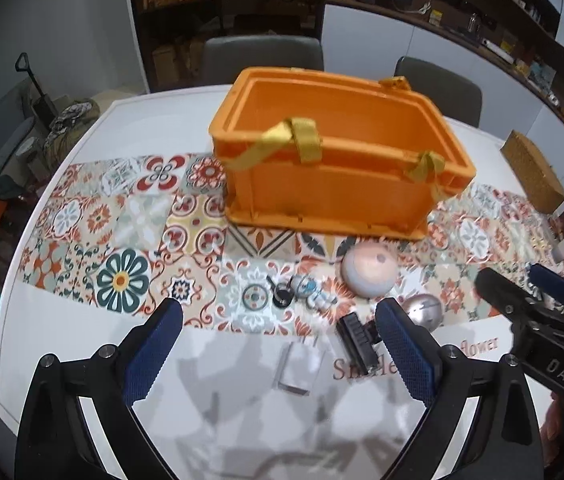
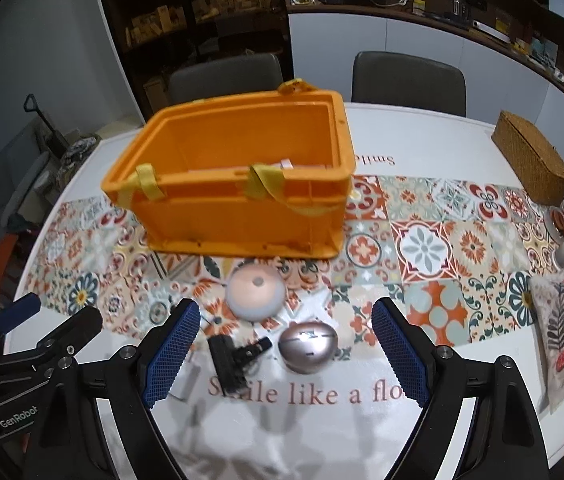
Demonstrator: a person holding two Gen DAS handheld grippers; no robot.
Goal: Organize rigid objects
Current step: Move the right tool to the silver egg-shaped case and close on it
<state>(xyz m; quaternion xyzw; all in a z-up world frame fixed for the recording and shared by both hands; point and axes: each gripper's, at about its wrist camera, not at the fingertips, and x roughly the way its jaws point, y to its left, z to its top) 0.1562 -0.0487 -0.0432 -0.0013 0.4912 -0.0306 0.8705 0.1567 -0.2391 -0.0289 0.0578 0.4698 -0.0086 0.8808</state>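
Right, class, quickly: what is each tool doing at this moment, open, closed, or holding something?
Left tool: open, holding nothing, above the table.
Right tool: open, holding nothing, above the table.

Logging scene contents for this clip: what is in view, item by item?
orange plastic crate: 1, yellow straps, on the patterned runner.
peach-topped white dome: 1, just before the crate.
metallic pinkish egg-shaped object: 1, near the table's printed text.
black clamp-like bracket: 1, left of the egg.
small black ring piece: 1, on the runner.
small white-blue figure: 1, beside the ring.
woven wicker box: 1, brown, far right.
left gripper: open.
right gripper: open.
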